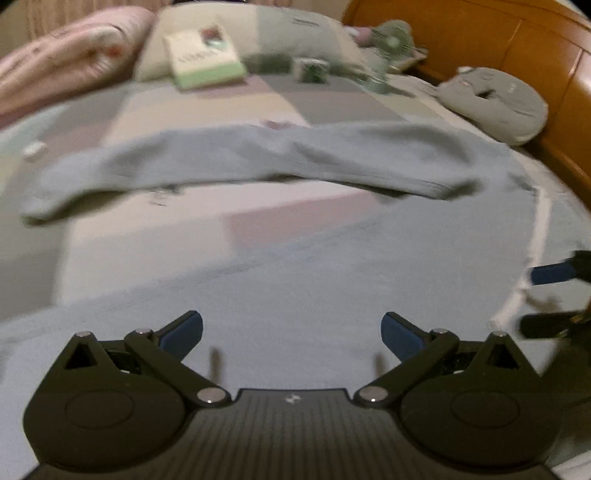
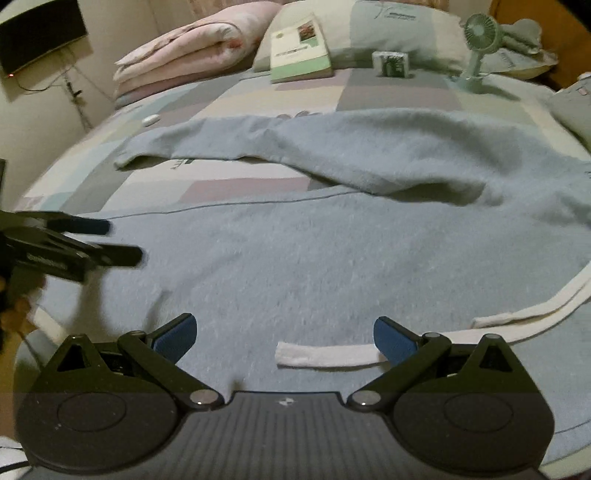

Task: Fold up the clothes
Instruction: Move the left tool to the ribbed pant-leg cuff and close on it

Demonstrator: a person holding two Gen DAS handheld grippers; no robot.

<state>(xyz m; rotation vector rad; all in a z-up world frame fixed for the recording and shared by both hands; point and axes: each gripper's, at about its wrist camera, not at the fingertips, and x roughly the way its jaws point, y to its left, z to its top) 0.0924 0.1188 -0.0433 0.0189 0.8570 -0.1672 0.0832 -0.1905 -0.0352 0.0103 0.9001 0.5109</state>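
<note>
Left wrist view: left gripper (image 1: pixel 291 328) low over the sweater (image 1: pixel 295 266), fingers apart, nothing between them. Sweater lies spread on the bed (image 1: pixel 166 107), body under and ahead of both grippers, one sleeve (image 1: pixel 221 162) stretched across farther ahead, its cuff off to the left. Right gripper (image 2: pixel 284 332) also spread apart and holding nothing, just over the near edge, where white drawstrings (image 2: pixel 321 356) lie between and right of its fingers.

Judgement: fleecy knit, soft, light, limp; will sag and drag, not slippery, not fragile. Good holds look like the cuff, the shoulder seam or hem corners; pinch both layers. Strings may snag or get caught in a fold.

Around, well ahead, left to right: pink quilt (image 2: pixel 192 48), book (image 2: pixel 299 48) on a pillow (image 2: pixel 388 29), small box (image 2: pixel 391 63), desk fan (image 2: pixel 480 44), grey cushion (image 1: pixel 495 103) at far right by the headboard (image 1: pixel 461 33). All clear of the sweater; nothing blocks a fold.
</note>
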